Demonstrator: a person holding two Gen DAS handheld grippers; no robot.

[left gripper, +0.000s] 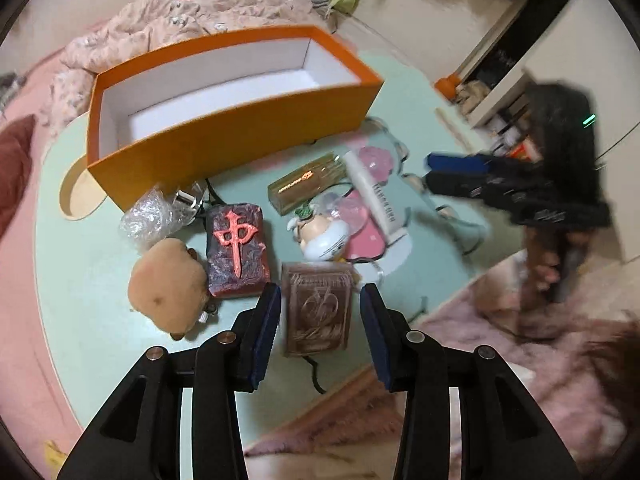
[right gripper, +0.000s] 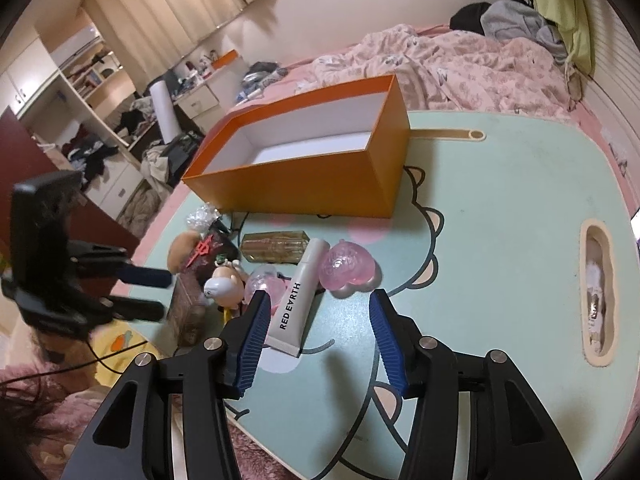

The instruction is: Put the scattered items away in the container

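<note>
2 grippers: both are seen over the mint-green table (right gripper: 500, 208), each held apart from the objects.
Left gripper (left gripper: 318, 300): its jaws are parted and poised on either side of the brown card box (left gripper: 318, 308), which lies flat on the table; no pad is seen pressing on it, and nothing is gripped.
Right gripper (right gripper: 318, 304): its jaws are parted and opening; the near end of the white tube (right gripper: 298, 304) lies just inside the left finger, with bare table across the rest of the gap. No contact is seen.
Container: the orange box (left gripper: 236, 136) is open-topped with a white lining, stands at the far side of the table, and nothing is seen inside it.
Scattered items: all lie on the table in front of the orange box.
Beside the card box: a dark red mahjong-style block (left gripper: 238, 252) is seen, with a tan plush toy (left gripper: 166, 288) touching its left side and crinkled clear plastic (left gripper: 146, 216) behind that.
Centre cluster: a small white-haired figurine (left gripper: 320, 236) is flanked by the amber bottle (left gripper: 308, 184) and the tube.
Pink pieces: 1 translucent pink piece (right gripper: 352, 268) lies just right of the tube's cap end; another (right gripper: 266, 284) lies at its left.
Surroundings: a bed with a pink floral quilt (right gripper: 460, 68) is behind the table.
</note>
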